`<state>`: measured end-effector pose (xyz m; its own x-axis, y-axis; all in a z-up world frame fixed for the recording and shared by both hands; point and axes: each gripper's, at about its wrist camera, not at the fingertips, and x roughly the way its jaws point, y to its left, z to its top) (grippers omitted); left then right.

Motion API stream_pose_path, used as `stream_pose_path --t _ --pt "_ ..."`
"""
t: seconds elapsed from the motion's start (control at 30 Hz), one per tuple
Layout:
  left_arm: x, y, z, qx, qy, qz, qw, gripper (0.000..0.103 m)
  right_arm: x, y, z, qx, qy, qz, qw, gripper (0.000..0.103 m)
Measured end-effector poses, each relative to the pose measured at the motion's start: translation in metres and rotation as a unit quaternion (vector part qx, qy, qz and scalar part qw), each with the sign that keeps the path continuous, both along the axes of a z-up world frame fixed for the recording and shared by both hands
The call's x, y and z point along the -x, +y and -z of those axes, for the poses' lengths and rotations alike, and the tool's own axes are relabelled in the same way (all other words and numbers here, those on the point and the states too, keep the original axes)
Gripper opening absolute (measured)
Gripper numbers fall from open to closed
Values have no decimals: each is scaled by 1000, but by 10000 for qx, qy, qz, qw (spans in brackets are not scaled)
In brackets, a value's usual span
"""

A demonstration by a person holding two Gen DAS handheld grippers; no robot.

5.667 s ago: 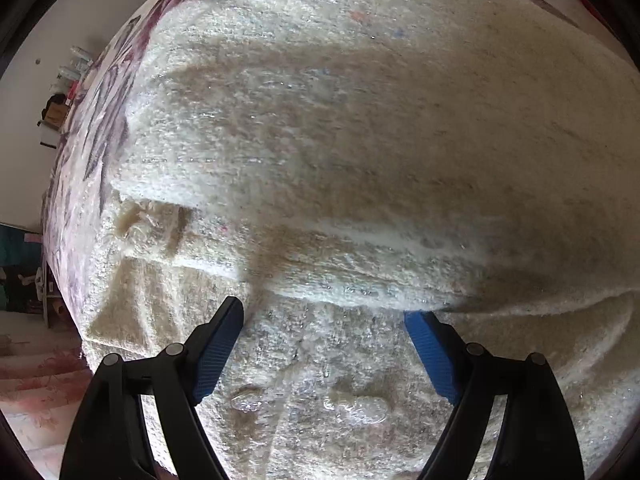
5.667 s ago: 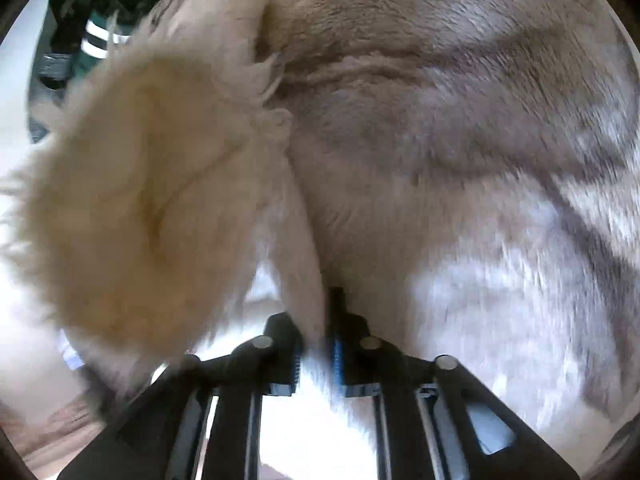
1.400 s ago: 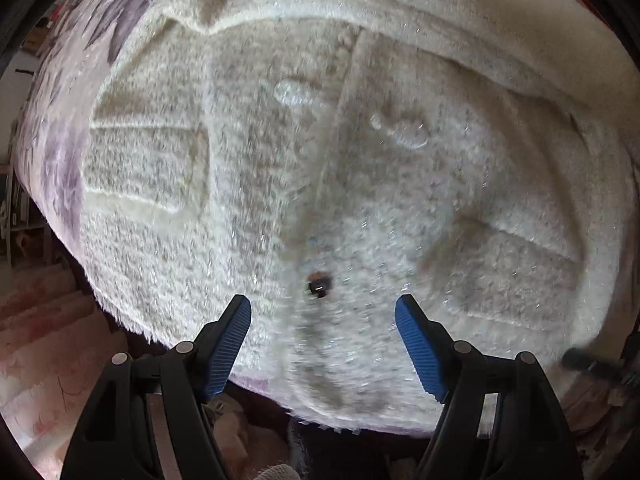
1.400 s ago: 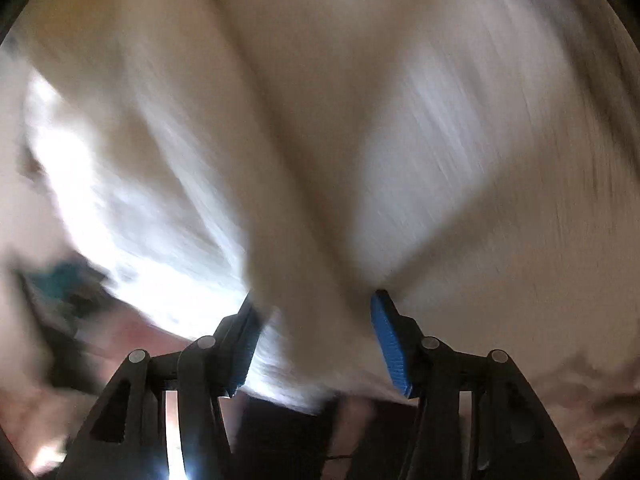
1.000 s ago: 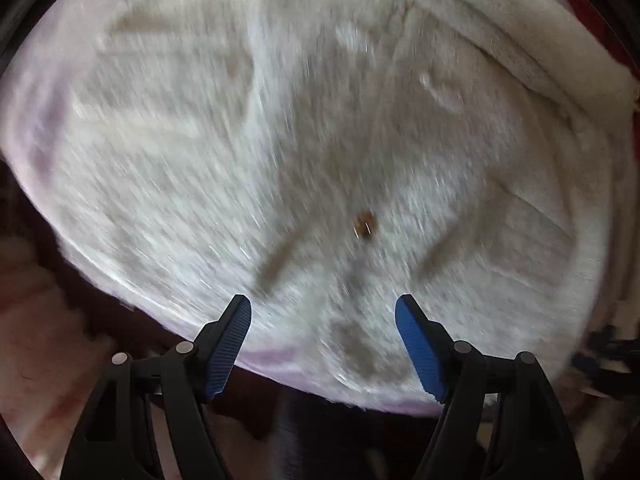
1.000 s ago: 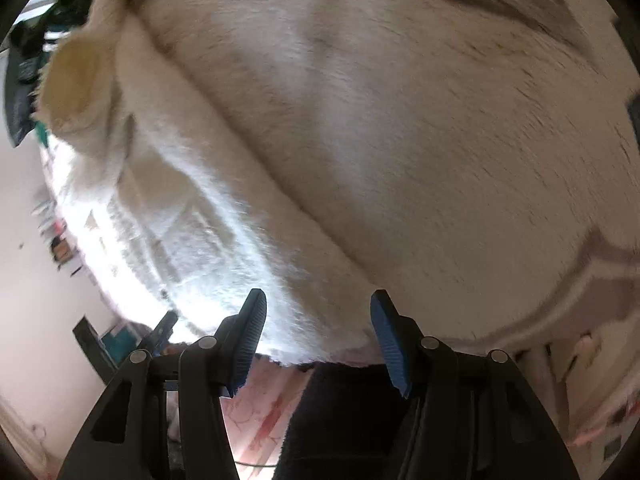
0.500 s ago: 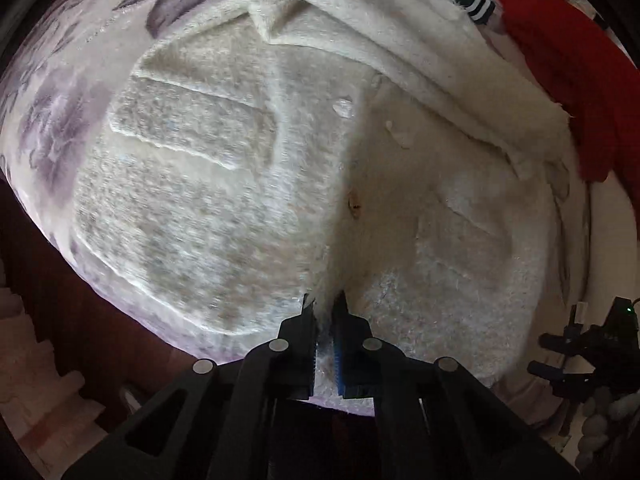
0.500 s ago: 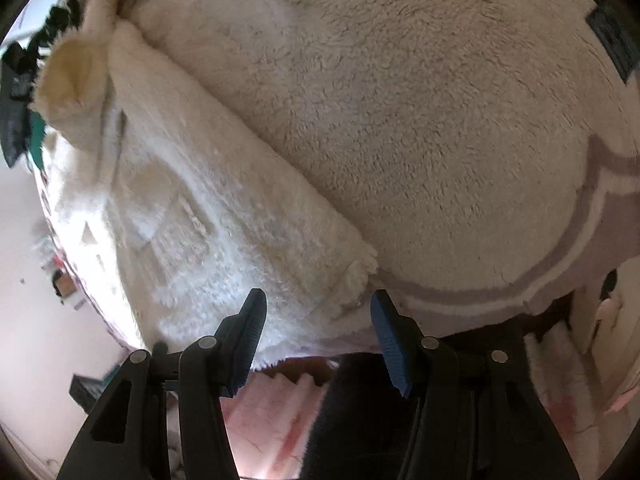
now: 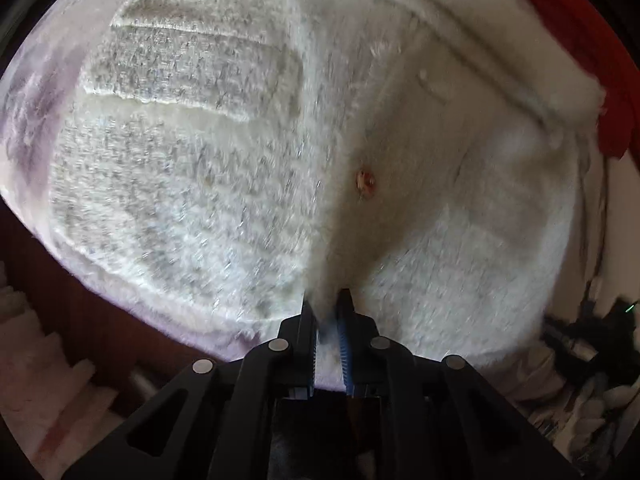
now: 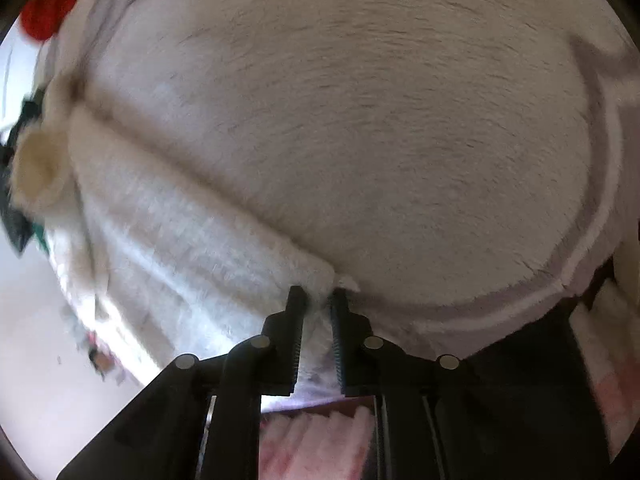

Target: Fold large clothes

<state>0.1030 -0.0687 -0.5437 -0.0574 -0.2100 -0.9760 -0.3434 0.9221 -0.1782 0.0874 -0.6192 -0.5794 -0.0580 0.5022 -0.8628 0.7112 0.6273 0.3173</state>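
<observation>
A bed covered with a pale sheet printed in purple flowers (image 9: 24,92) fills the background, and a pinkish tiled floor (image 9: 44,412) is seen below its dark edge. Spread across the sheet is a large cream fleece coat (image 9: 192,184), lying front side up, with a patch pocket (image 9: 192,68) toward the upper left of the left wrist view and a small brown button (image 9: 365,181) near the front opening. A red garment (image 9: 592,80) is seen at the upper right, just beyond the coat. The coat lies directly ahead of and below the left gripper (image 9: 328,320), and its lower front edge is drawn up into a ridge that runs into the jaws. The left gripper's jaws stand narrow and are opening slightly, yet the fleece is still seen pinched between the blue pads (image 9: 343,340). In the right wrist view the coat (image 10: 340,120) fills nearly the whole frame, with a rolled cuff (image 10: 38,168) at the far left. The right gripper (image 10: 318,300) is set at the coat's near corner; its jaws are closing, and a tuft of the hem is caught between them. Because of motion blur it is not fully certain how firmly the pads press there, but the fabric appears gripped.
</observation>
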Motion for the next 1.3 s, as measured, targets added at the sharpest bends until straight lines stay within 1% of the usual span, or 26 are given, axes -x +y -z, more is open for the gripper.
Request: stream_pose_path --t 0.03,0.07,0.13,0.17,0.2,0.27,0.33,0.37,0.4,0.47,0.5,0.53,0.6,0.63,0.73,0.77,0.8,0.93,1.0,1.07,1.1,1.13,1.17,1.2,1.23,1.3 --pt "-1 -9 -3 -151 36 121 9998 22 -5 2 -8 163 -14 -299 9994 48" --pt "-2 -10 -8 -389 69 272 9988 30 -12 4 -23 343 -212 -569 9976 56" --pt "-16 -23 -17 -670 39 428 9968 68 -29 14 -45 519 -597 -1080 9910 57" --pt "-20 -21 -20 -795 14 452 9958 74 -38 22 -48 507 -692 -1296 9879 57" --pt "-23 -20 -22 -890 -7 453 9950 77 -48 37 -47 469 -768 -1580 9833 57" --pt "-30 -15 -23 -980 -5 377 9945 77 -62 69 -36 432 -658 -2189 9726 57" --pt "-42 -12 -16 -990 73 252 9947 77 -64 91 -17 490 -319 -2609 9636 56" --pt "-45 -13 -14 -971 74 214 9950 77 -62 94 -12 501 -336 -2550 9651 45" --pt "-49 -13 -14 -966 63 186 9951 77 -60 89 -12 672 -374 -2347 9690 5" --pt "-58 -17 -17 -1040 -1 179 9944 77 -51 58 -11 865 -250 -1514 9844 4" --pt "-77 -24 -19 -1049 -43 177 9943 77 -47 43 -10 902 -156 -1159 9890 4" --pt "-82 -28 -20 -1106 -91 210 9936 77 -44 34 -8 859 -119 -1028 9909 4" --pt "-90 -36 -22 -1173 -144 310 9925 77 -47 30 -5 470 -100 -1239 9911 4" --pt "-88 -42 -33 -1215 -166 383 9917 77 -52 28 -6 307 -93 -1341 9904 4" --pt "-99 -59 -35 -1322 -255 520 9895 77 -71 19 -24 -22 -123 -1559 9877 30" --pt "-104 -64 -36 -1398 -289 555 9882 77 -81 12 -35 7 -248 -1552 9876 51" --pt "-110 -69 -36 -1470 -314 614 9867 77 -92 2 -46 36 -452 -1489 9878 61" --pt "-136 -95 -12 -1837 -143 733 9801 77 -162 -30 -76 127 -1175 -1405 9830 68" --pt "-141 -103 4 -1987 7 755 9771 77 -212 -44 -73 108 -1433 -1447 9790 68" --pt "-140 -115 22 -2054 81 742 9758 79 -277 -50 -65 -148 -1642 -1661 9722 68" --pt "-142 -116 25 -2097 91 689 9753 88 -302 -42 -53 -317 -1673 -1790 9690 68" --pt "-144 -117 29 -2239 111 583 9728 102 -334 -23 -44 -477 -1694 -1921 9655 68" --pt "-146 -114 35 -2366 142 471 9704 103 -366 -6 -36 -692 -1778 -2078 9594 68" --pt "-146 -110 42 -2236 100 283 9742 103 -384 6 -28 -848 -1732 -2241 9553 68" --pt "-145 -106 46 -2139 63 134 9767 103 -401 15 -21 -998 -1601 -2383 9527 68" --pt "-142 -98 46 -1827 -144 -356 9824 103 -431 43 13 -1381 -1160 -2602 9486 68"
